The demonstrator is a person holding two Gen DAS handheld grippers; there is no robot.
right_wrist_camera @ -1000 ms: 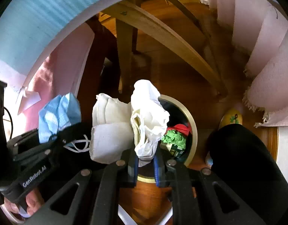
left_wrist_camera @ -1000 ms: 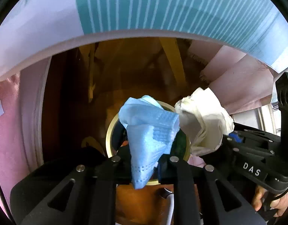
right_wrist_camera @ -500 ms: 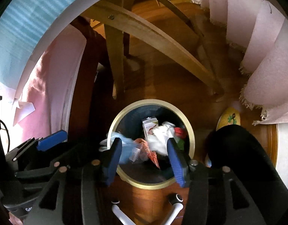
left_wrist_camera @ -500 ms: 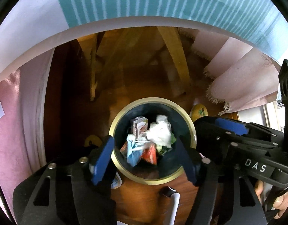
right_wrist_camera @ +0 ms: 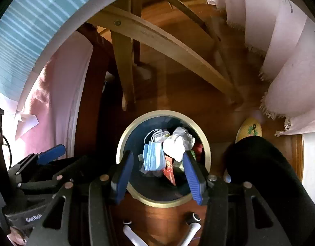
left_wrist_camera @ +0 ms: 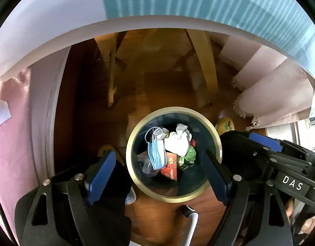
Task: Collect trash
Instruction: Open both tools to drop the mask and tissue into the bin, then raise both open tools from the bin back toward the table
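Left gripper [left_wrist_camera: 158,175]: lower centre of the left wrist view, pointing down over the bin; jaws opening, blue pads wide apart, nothing between them but the bin far below.
Trash bin [left_wrist_camera: 130,143]: round, gold-rimmed, dark inside, on the wooden floor at centre frame in both views.
Blue face mask [left_wrist_camera: 156,153]: inside the bin, left of centre, draped over other rubbish with its ear loops up.
White crumpled cloth [left_wrist_camera: 179,141]: inside the bin, just right of the mask and touching it.
Right gripper [right_wrist_camera: 158,177]: lower centre of the right wrist view, released, jaws part-spread and empty above the bin.
Risk, overflow: the pile looks high; the mask hangs loosely, so a further drop could knock it toward the rim.
Risk, collision: both grippers crowd the same opening, so a careless withdrawal could bump them together or tip the bin.
Risk, leftovers: a paper scrap [right_wrist_camera: 26,123] lies at the left edge of the right view, and may be missed.
Counts: two grippers, one bin, one mask, one white cloth, several cartons and wrappers beneath, too jumbled to count.
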